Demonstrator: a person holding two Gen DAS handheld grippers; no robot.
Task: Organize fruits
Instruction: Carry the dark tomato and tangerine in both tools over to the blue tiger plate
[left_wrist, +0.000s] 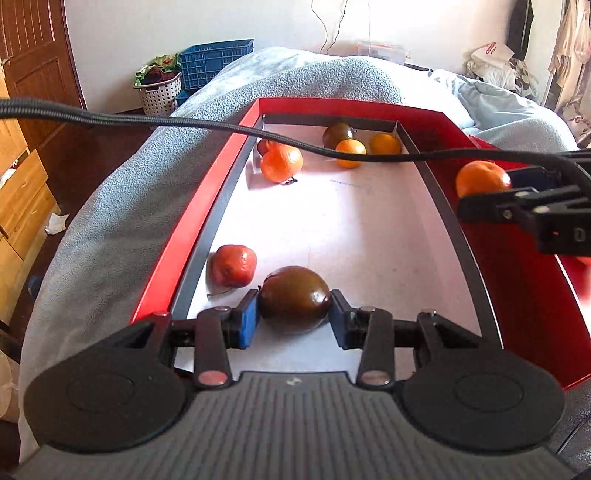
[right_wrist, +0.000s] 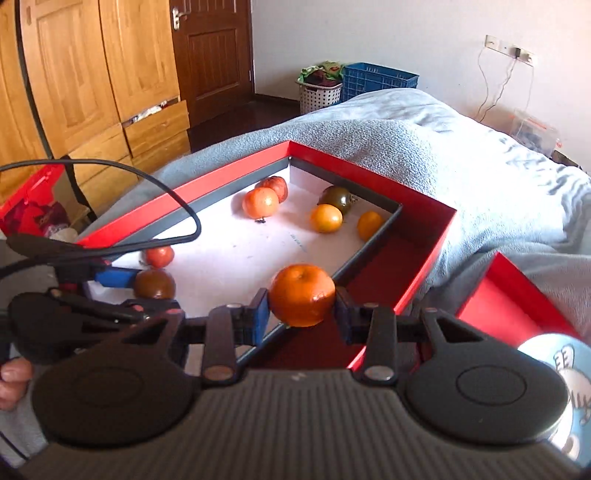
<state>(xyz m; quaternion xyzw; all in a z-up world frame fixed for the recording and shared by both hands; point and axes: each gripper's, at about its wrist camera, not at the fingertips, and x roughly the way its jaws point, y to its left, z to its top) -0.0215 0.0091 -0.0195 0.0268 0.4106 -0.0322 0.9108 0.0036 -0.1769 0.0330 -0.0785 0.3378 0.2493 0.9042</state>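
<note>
Left tool (left_wrist: 294, 314) clamps a dark brown-green fruit (left_wrist: 294, 298) resting on the white floor of the red box (left_wrist: 207, 206) — a red fruit (left_wrist: 233, 265) lies just beside it. Right tool (right_wrist: 301, 317) grips an orange mandarin (right_wrist: 302, 294) above the box's inner edge.

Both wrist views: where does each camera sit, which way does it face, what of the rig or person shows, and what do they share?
Left wrist: on the left gripper, facing down along the red tray; pads clamp a dark tomato; the right gripper enters at right.
Right wrist: on the right gripper, holding an orange over the tray's edge; left gripper and a hand at left.
Shared: tray, both held fruits, blue crate.
</note>
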